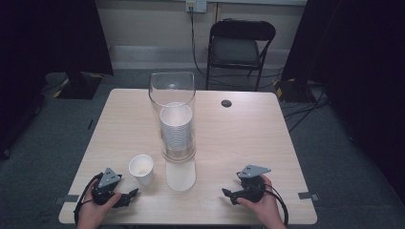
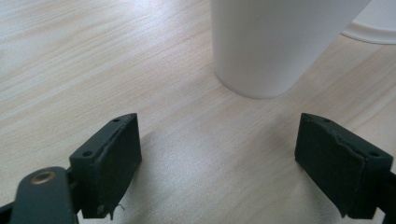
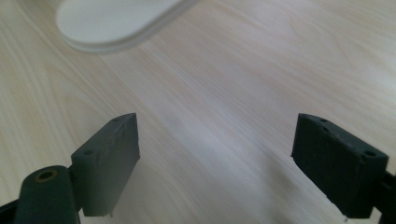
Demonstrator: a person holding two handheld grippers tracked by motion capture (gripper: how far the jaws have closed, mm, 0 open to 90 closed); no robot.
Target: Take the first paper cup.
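The left gripper [image 1: 135, 192] and right gripper [image 1: 224, 192] are held apart near the table [image 1: 248, 138] edge, jaws spread with nothing gripped. 1 paper cup [image 1: 142, 169] stands just ahead of the left gripper, beside the cup dispenser [image 1: 174, 119]

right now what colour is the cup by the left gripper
White, plain, no pattern. The cup shows best in the high view.

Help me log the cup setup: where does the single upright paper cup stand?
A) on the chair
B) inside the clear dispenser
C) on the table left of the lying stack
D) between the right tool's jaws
C: the single paper cup stands on the table, just left of the lying stack.
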